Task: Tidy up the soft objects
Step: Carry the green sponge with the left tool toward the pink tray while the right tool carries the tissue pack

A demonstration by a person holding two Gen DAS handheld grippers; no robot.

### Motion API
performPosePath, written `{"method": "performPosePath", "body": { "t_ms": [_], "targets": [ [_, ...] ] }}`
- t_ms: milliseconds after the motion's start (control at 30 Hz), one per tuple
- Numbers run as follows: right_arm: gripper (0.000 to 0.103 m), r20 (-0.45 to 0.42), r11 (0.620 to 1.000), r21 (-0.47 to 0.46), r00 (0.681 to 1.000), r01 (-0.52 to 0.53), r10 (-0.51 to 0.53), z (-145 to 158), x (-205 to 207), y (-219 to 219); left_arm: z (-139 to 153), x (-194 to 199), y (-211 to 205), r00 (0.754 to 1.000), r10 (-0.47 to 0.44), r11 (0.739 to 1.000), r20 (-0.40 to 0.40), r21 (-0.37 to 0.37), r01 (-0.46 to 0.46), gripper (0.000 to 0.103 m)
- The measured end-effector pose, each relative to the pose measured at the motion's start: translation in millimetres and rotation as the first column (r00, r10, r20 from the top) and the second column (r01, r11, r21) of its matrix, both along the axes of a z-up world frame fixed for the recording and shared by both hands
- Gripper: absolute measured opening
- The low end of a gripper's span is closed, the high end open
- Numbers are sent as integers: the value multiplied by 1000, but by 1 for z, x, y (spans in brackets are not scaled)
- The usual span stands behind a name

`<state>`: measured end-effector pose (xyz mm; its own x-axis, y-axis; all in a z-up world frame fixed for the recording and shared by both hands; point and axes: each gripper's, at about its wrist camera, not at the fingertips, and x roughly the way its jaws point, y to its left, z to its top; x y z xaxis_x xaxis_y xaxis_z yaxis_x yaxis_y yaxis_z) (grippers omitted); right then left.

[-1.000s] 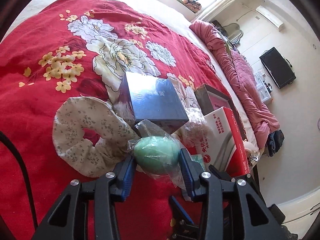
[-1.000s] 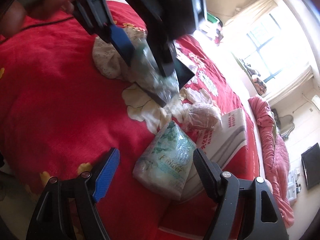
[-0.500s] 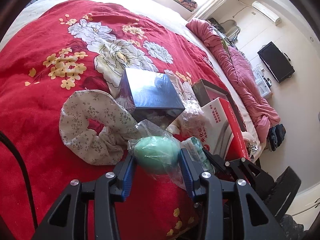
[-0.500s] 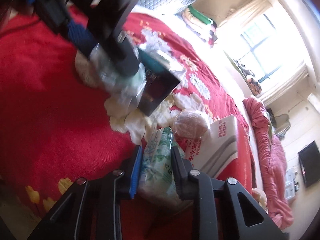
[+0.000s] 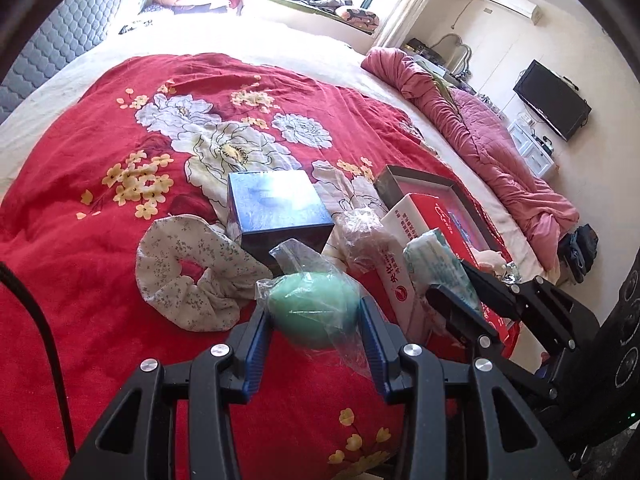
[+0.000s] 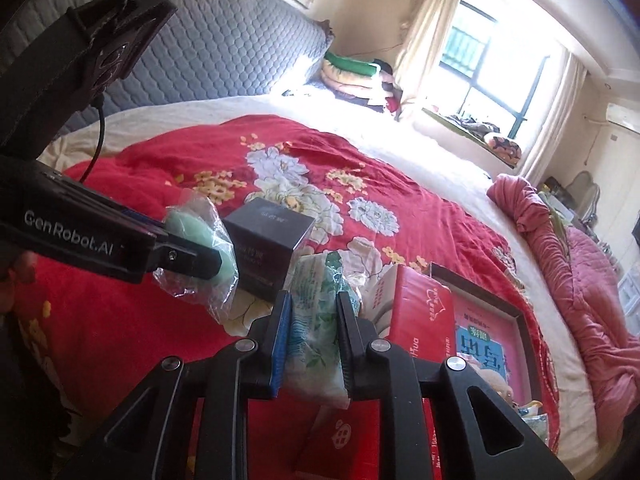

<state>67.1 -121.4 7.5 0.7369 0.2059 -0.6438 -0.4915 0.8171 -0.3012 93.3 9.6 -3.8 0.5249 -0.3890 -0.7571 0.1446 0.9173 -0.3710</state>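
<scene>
A green egg-shaped sponge in clear plastic wrap (image 5: 314, 310) is clamped in the left claw (image 5: 316, 334) and a floral-printed soft tissue pack (image 6: 314, 334) in the right claw (image 6: 312, 340), both judged lifted off the red flowered bedspread (image 5: 100, 280) below, a common drop spot being needed next.

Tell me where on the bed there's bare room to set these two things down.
Free: the red bedspread left of the floral scrunchie, and the flowered stretch behind the dark blue box, toward the cream sheet. Crowded: the cluster of scrunchie, box, wrapped pink ball, red carton and framed picture.
</scene>
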Motion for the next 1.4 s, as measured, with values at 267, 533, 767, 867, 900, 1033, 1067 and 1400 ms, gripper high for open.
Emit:
{"method": "performPosePath", "body": {
  "t_ms": [267,533,767,867,900,1033,1067,1400],
  "targets": [
    [22,16,999,31,1000,-25,24,10,-11,-3,14,-12,-13,1000,-13,998,24,55,11,43],
    [22,55,996,86,998,13,-18,29,-20,-23,37,-21,-33,997,-39,996,63,76,34,43],
    [22,83,987,149,994,65,-78,49,-27,-53,53,-26,-62,993,-85,994,82,82,78,43],
    [22,92,980,176,990,91,-109,57,-27,-67,59,-27,-79,989,-115,990,90,98,106,43],
    [22,94,977,187,988,101,-121,59,-28,-72,61,-27,-84,988,-123,988,93,101,113,43],
    [22,102,963,226,979,148,-174,68,-27,-95,70,-26,-109,981,-166,983,101,103,155,43],
    [22,101,959,235,977,159,-187,69,-27,-101,71,-25,-115,979,-175,981,102,102,165,43],
    [22,80,908,297,940,296,-333,70,-25,-166,74,-2,-164,966,-243,967,89,100,234,43]
  ]
}}
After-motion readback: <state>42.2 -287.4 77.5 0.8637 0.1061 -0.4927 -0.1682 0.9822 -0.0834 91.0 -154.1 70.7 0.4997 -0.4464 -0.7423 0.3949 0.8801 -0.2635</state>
